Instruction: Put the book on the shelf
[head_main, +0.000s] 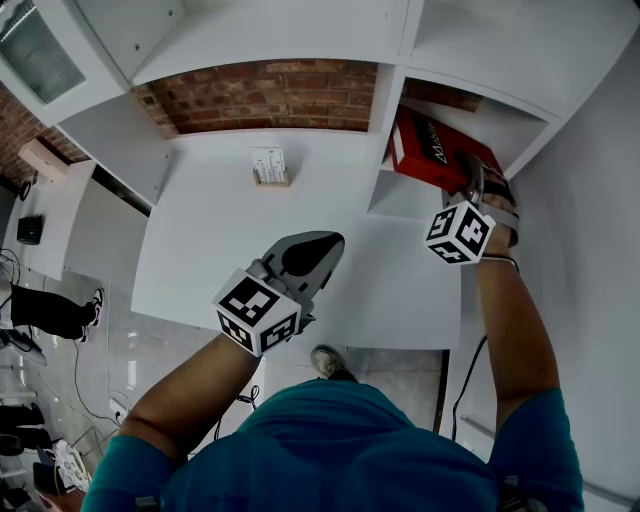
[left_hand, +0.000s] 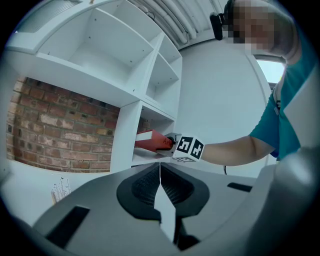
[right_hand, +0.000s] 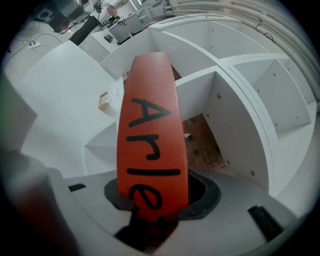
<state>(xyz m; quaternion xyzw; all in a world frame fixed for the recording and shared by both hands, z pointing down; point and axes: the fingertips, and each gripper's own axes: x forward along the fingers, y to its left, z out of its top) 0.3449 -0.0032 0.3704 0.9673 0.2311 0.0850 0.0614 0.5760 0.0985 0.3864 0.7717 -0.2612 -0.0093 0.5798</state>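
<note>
Pinching the glossy red book (right_hand: 150, 125) by its rounded, black-lettered spine in the right gripper (right_hand: 155, 200) jaws, at the smooth white shelf (head_main: 400, 200); left gripper (left_hand: 160, 182) ribbed jaws pressed together.

The red book's (right_hand: 152, 145) spine lettering disappears into the right gripper's (right_hand: 154, 202) jaws, cutting the title short. The small card's (head_main: 269, 166) print is too tiny to read.

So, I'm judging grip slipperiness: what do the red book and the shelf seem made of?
The red book: probably a card cover, smooth, plain red with printed black lettering. The shelf: seemingly white laminated board, matt; flat panels with small peg holes.
</note>
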